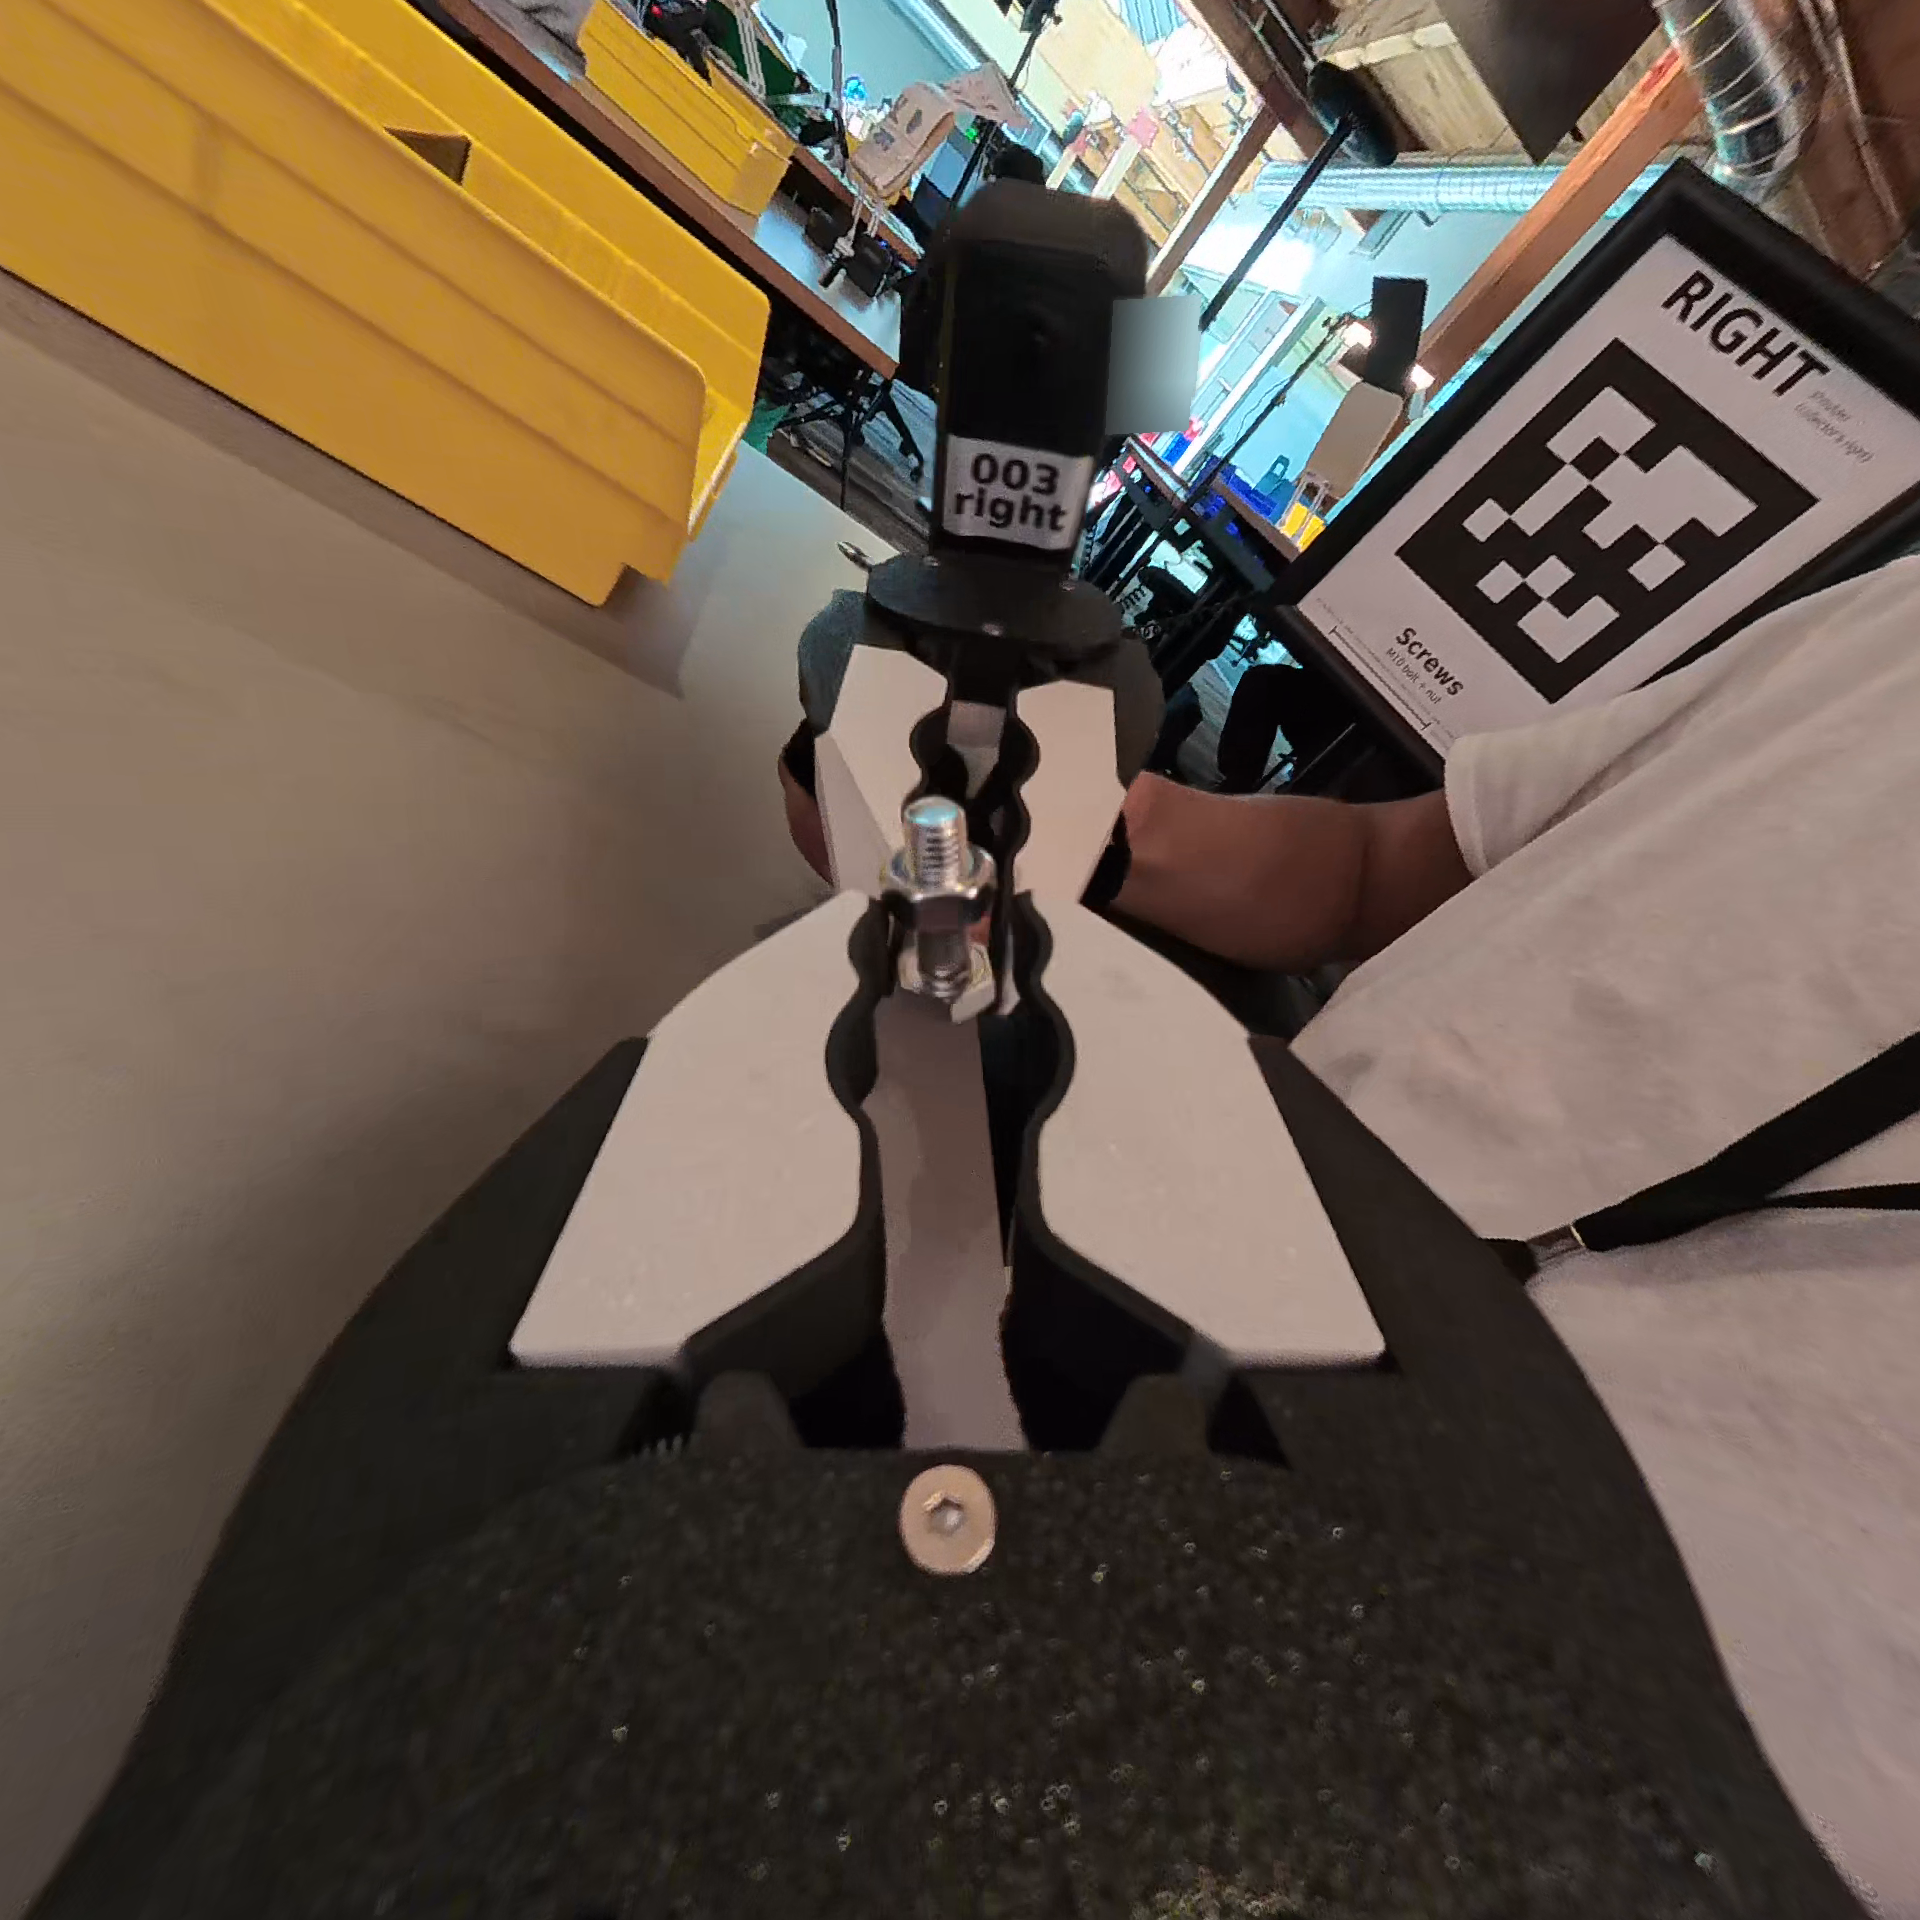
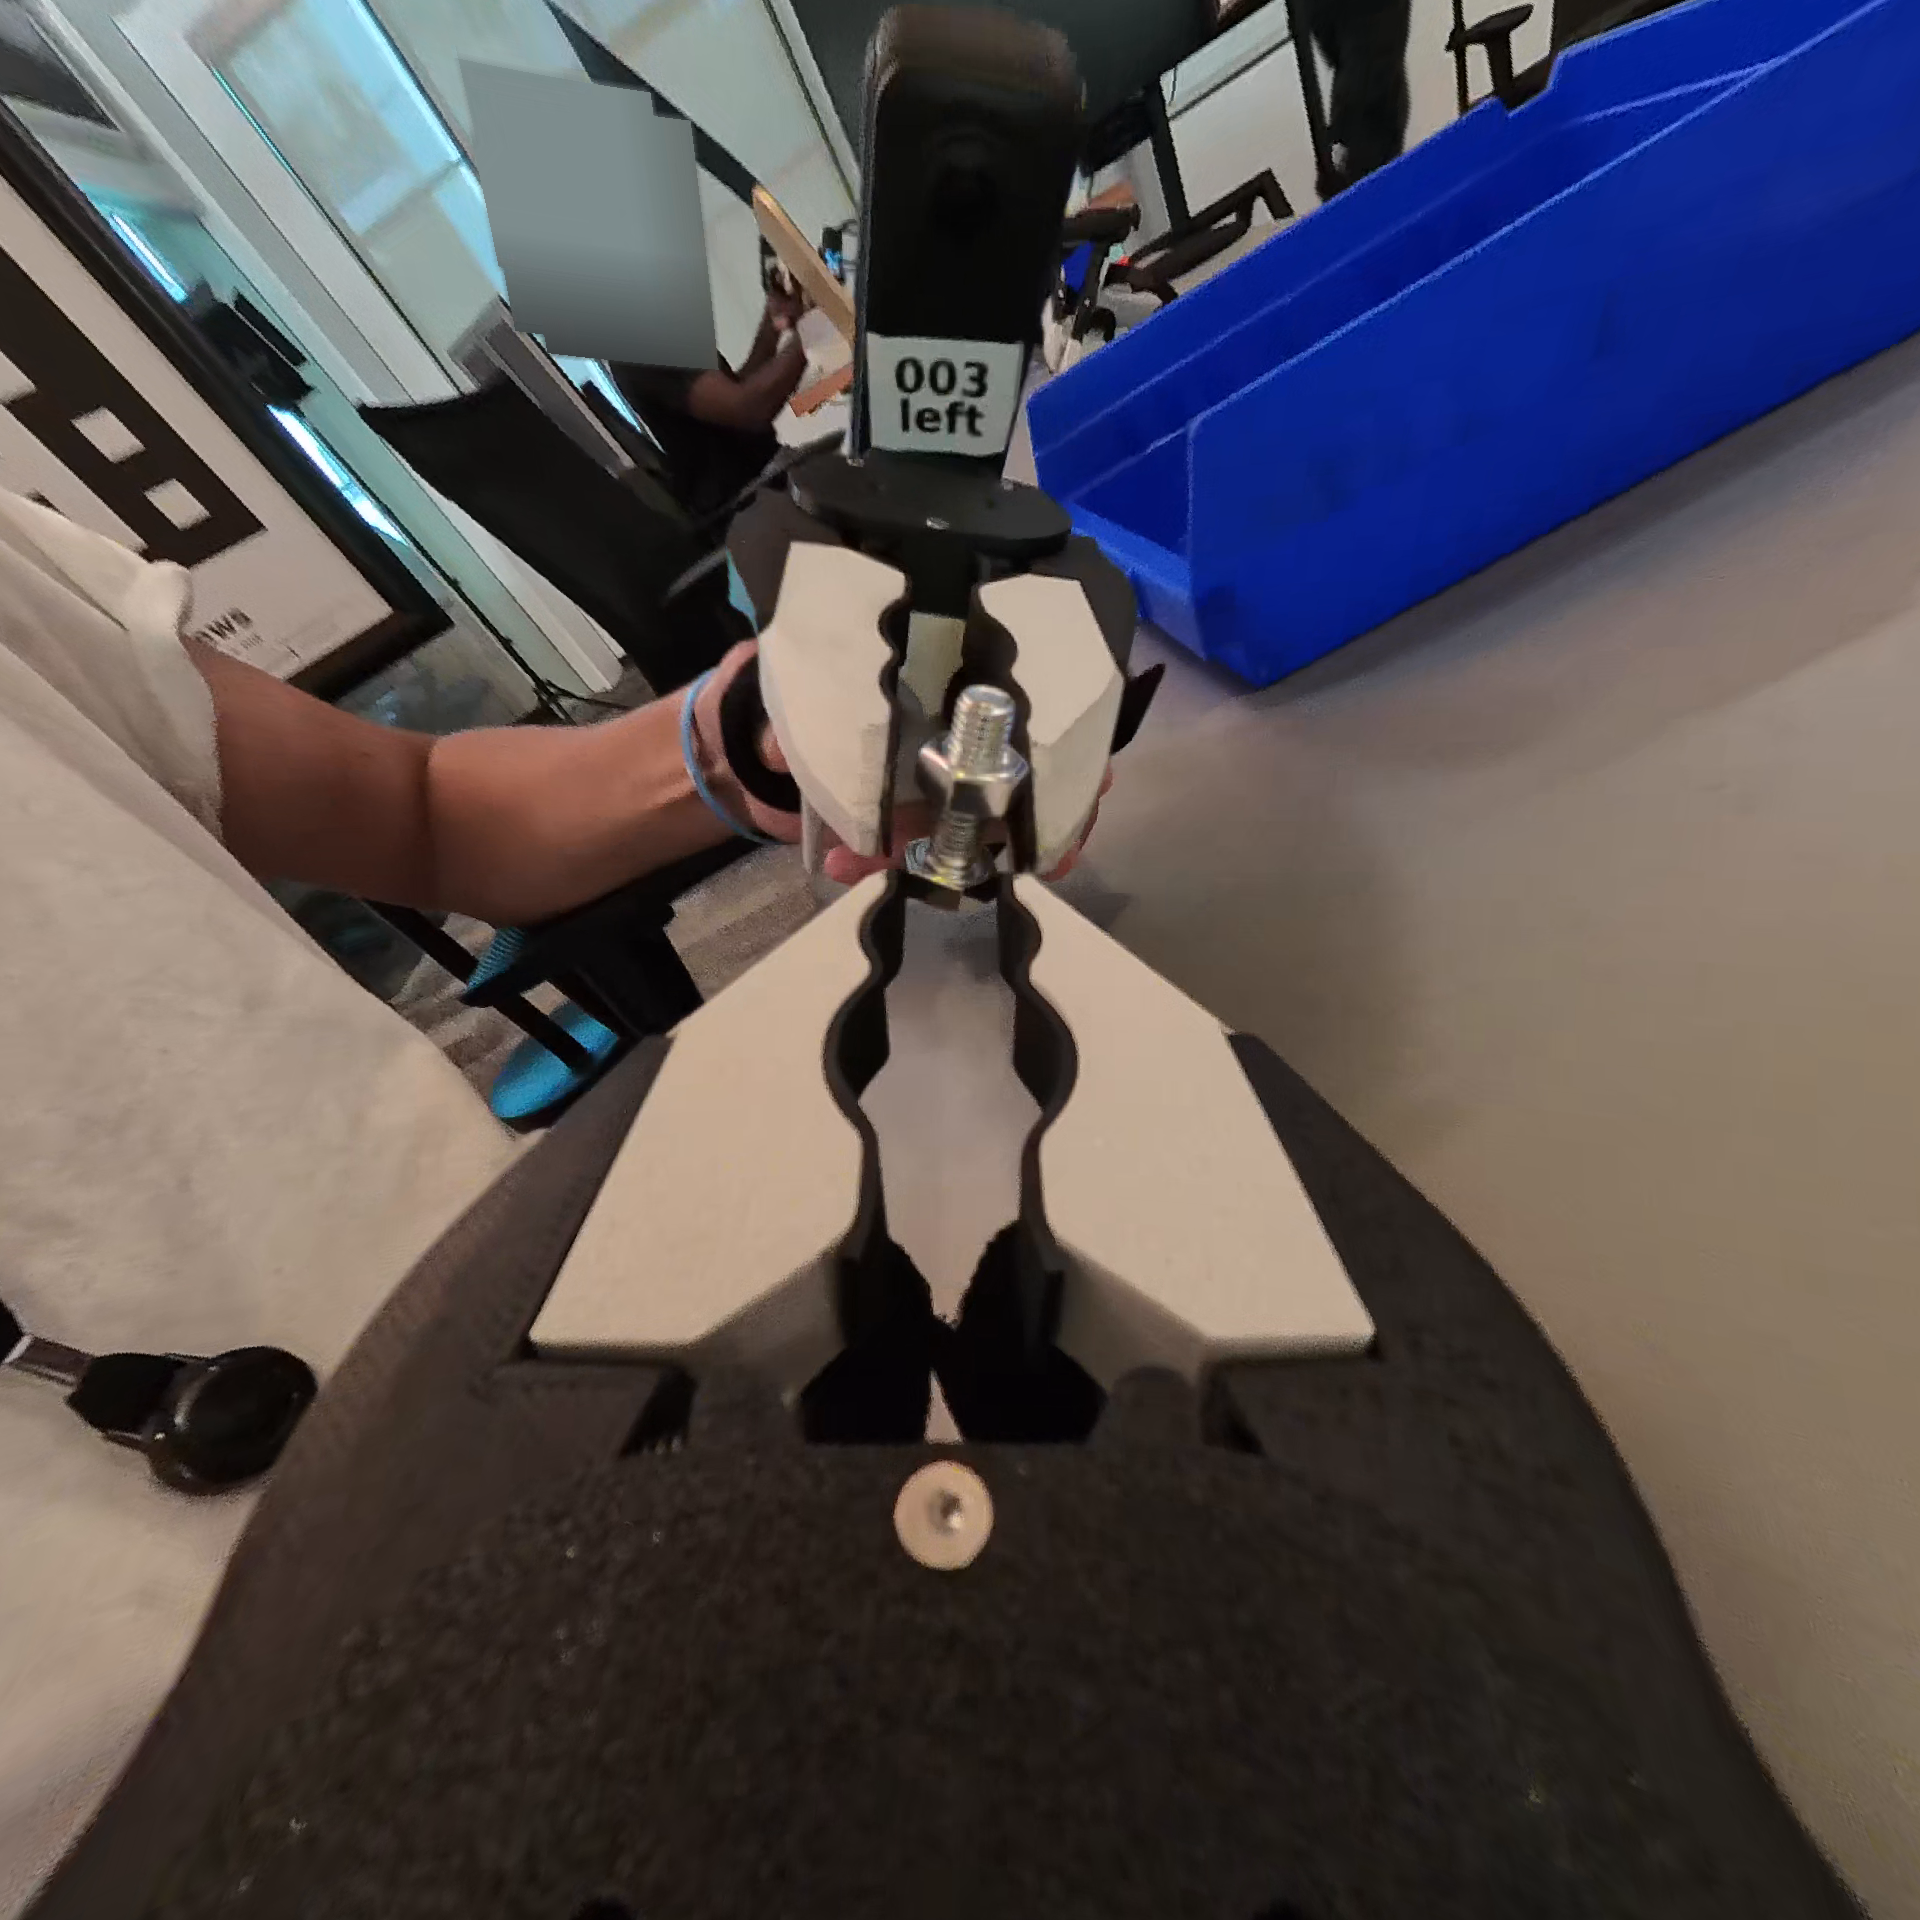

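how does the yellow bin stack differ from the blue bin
The yellow bins are several, nested in a stack; the blue bin stands alone. The blue bin shows an inner divider; the yellow bins show none. Both are plastic and sit on the grey table.

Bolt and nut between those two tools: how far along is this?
Done: the nut is on the bolt, with thread showing above and below it. In hand: the left hand-held gripper seems clamped on the nut, the right hand-held gripper on the bolt's head. Left: bare thread separates nut and head, so it isn't seated. Whether it is going on or coming off can't be told.
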A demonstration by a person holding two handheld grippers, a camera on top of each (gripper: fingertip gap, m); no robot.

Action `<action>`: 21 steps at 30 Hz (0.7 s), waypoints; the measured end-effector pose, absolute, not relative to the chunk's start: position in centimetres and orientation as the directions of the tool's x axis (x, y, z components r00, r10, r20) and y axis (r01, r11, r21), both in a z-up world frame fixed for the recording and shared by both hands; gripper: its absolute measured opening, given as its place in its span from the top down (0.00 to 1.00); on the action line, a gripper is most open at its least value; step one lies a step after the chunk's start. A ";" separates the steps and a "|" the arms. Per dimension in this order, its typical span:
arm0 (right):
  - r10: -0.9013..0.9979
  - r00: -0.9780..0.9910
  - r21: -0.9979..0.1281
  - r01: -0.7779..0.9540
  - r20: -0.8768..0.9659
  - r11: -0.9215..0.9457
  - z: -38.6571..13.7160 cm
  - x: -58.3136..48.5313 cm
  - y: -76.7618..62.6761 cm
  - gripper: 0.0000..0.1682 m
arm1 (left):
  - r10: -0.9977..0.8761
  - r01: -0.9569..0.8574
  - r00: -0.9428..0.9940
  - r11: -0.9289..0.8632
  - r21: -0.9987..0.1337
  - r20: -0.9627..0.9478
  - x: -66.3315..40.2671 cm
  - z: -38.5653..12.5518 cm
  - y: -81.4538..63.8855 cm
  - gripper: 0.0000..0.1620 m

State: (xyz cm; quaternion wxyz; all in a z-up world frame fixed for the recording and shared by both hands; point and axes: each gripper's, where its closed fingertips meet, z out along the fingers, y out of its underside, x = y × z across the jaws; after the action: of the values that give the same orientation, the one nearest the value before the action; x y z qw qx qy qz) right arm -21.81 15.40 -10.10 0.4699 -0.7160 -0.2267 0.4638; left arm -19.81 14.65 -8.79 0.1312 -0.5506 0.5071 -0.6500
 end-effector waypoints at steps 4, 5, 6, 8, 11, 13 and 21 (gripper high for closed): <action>0.755 0.494 -0.890 -0.099 -0.432 -0.445 -10.3 -22.1 15.6 0.90 | -0.751 -0.389 -0.331 -0.443 -0.808 0.571 -19.6 -8.9 14.8 0.89; 0.752 0.491 -0.887 -0.106 -0.439 -0.449 -10.3 -22.0 15.6 0.90 | -0.755 -0.390 -0.327 -0.440 -0.809 0.569 -19.6 -8.9 14.8 0.89; 0.750 0.492 -0.887 -0.116 -0.443 -0.448 -10.2 -22.0 15.7 0.90 | -0.758 -0.387 -0.323 -0.441 -0.810 0.567 -19.6 -8.9 14.9 0.89; 0.755 0.495 -0.895 -0.121 -0.429 -0.429 -10.0 -21.8 15.7 0.89 | -0.756 -0.384 -0.322 -0.446 -0.808 0.570 -19.6 -8.8 15.1 0.89; 0.770 0.494 -0.911 -0.144 -0.404 -0.386 -9.0 -20.5 15.5 0.83 | -0.789 -0.408 -0.296 -0.405 -0.818 0.538 -19.8 -9.5 15.5 0.89; 0.751 0.508 -0.905 -0.184 -0.421 -0.383 -8.5 -19.2 16.0 0.84 | -0.839 -0.439 -0.273 -0.327 -0.837 0.471 -19.9 -10.4 15.5 0.89; 0.802 0.470 -0.919 -0.059 -0.370 -0.389 -9.8 -21.4 15.2 0.90 | -0.913 -0.503 -0.315 -0.071 -0.861 0.259 -19.5 -12.3 13.3 0.89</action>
State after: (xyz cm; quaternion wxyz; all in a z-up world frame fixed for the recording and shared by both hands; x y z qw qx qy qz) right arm -21.39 15.24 -9.76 0.4862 -0.7060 -0.2629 0.4428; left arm -19.48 13.30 -12.26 0.2106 -0.5462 0.6481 -0.4872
